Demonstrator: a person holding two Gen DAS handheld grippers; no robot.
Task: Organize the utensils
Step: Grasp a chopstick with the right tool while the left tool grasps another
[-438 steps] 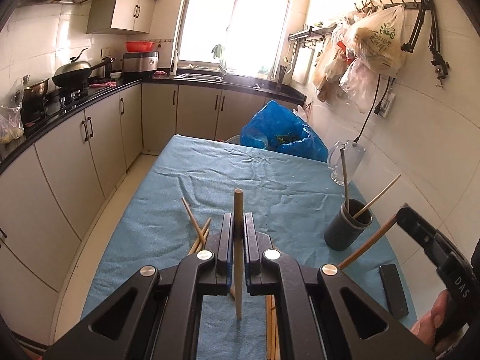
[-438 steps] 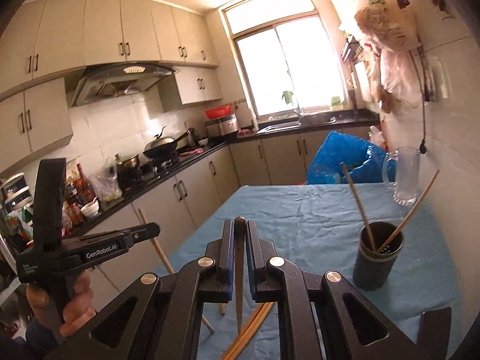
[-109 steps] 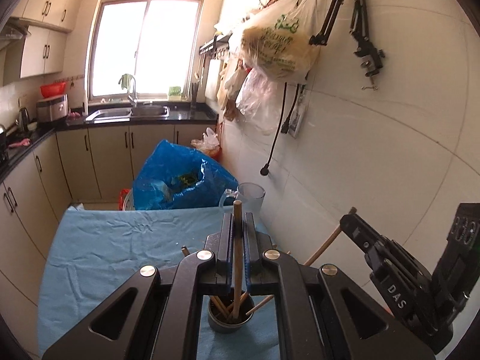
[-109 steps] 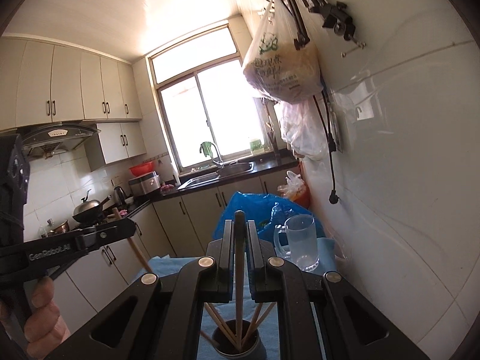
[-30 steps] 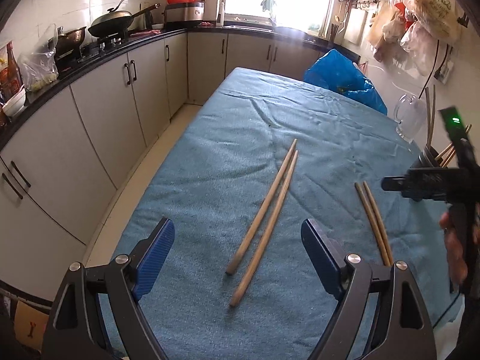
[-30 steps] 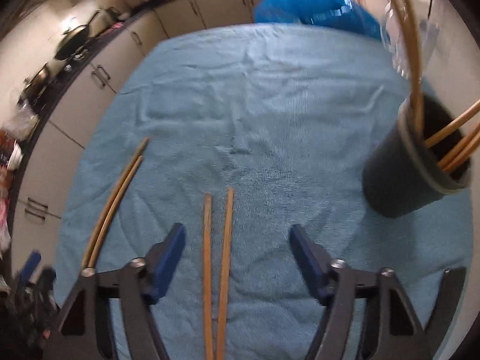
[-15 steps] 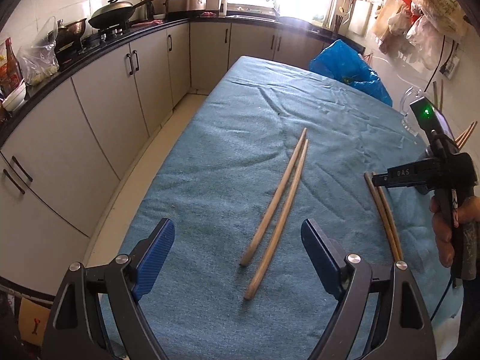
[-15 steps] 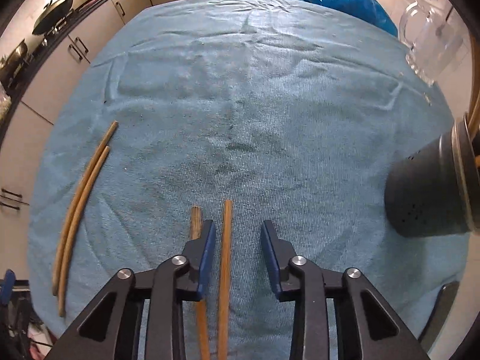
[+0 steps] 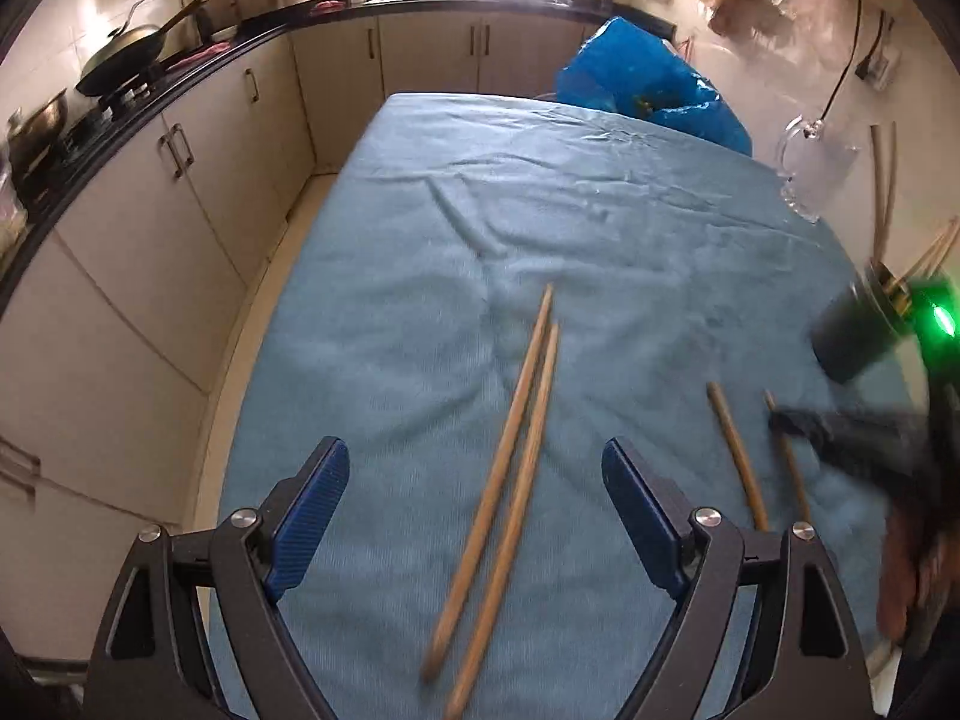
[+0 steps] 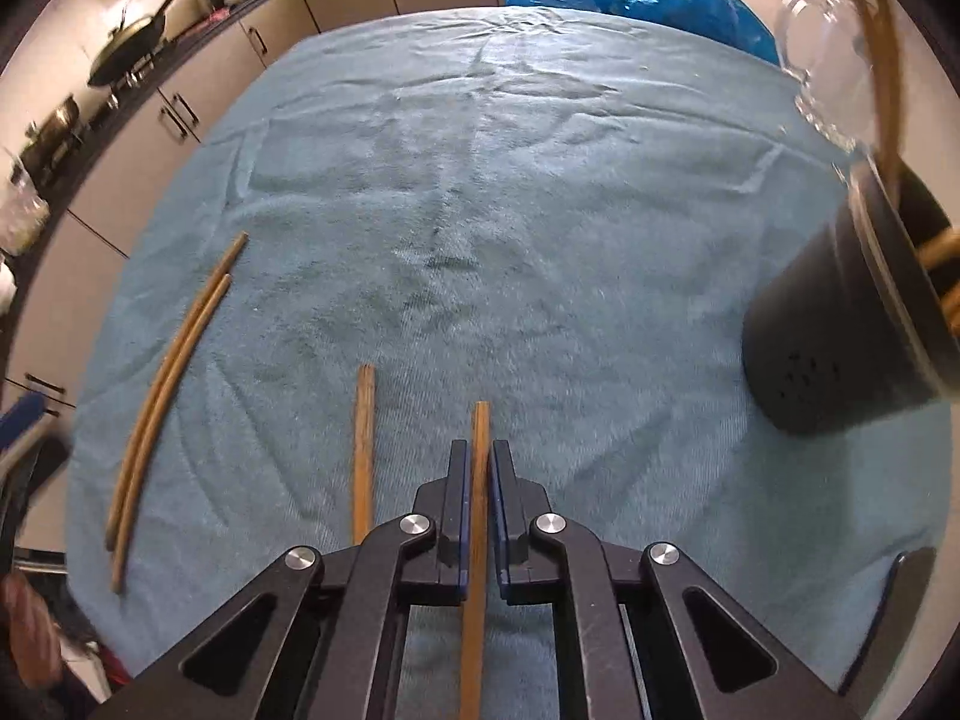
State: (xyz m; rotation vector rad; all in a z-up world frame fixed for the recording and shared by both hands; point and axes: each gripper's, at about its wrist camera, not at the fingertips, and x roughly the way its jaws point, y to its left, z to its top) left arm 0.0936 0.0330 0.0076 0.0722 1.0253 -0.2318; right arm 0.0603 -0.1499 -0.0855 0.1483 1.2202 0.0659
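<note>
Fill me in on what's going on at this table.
A person is gathering chopsticks into the dark holder. The right tool has shut on one chopstick lying on the blue cloth; its mate lies beside it. The left tool hangs open over another pair.

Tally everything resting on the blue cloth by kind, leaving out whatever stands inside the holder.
Chopsticks lying on the cloth: 4 (pair, single, one in the right tool)
Dark holder: 1
Glass mug: 1
Total: 6
</note>
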